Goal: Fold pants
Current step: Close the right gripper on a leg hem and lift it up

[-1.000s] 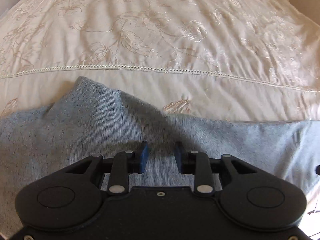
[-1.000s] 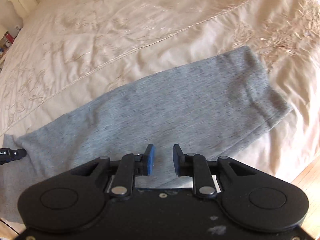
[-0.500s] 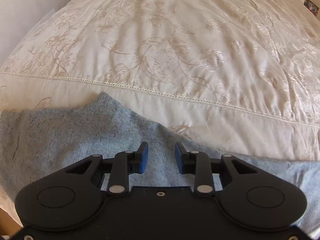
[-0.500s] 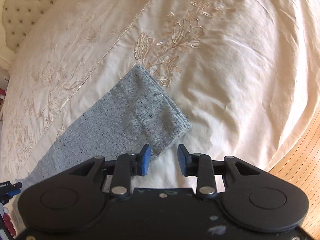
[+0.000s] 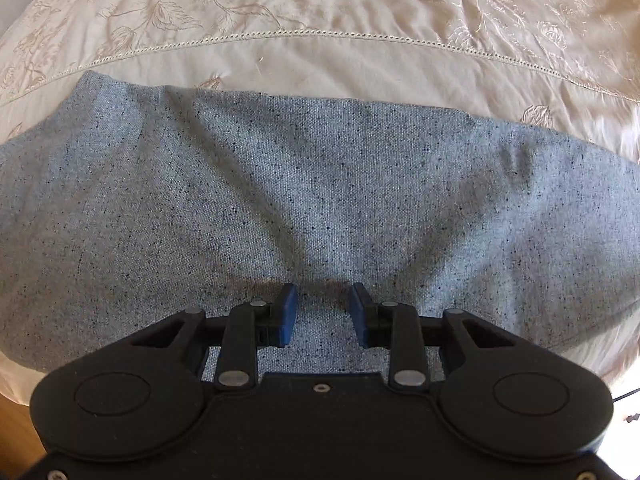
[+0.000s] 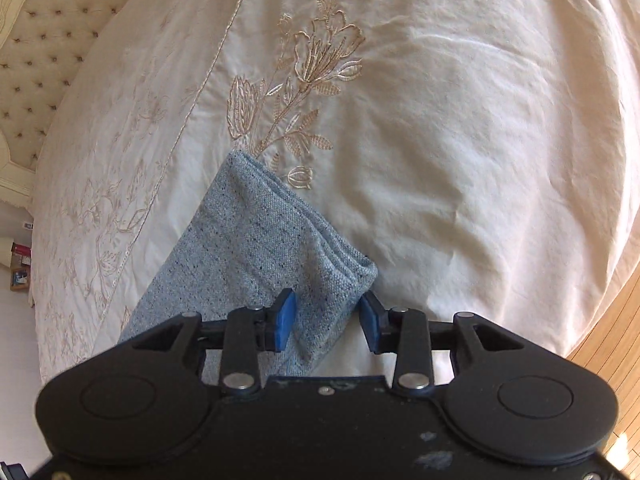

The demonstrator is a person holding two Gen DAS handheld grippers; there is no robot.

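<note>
Left wrist view: the left gripper (image 5: 322, 314) hangs half open over the grey pants (image 5: 304, 208), gripping nothing; cloth spreads from 9 to 3 o'clock on the bedspread (image 5: 360, 8).

Right wrist view: the right gripper (image 6: 326, 322) is opening, the pant-leg end between its jaws, unpinched; the speckled, doubled leg runs toward 11 o'clock.

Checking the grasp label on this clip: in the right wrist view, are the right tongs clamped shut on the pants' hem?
No: the right tongs are opening, with the corner of the grey pants lying loose between their pads.
</note>
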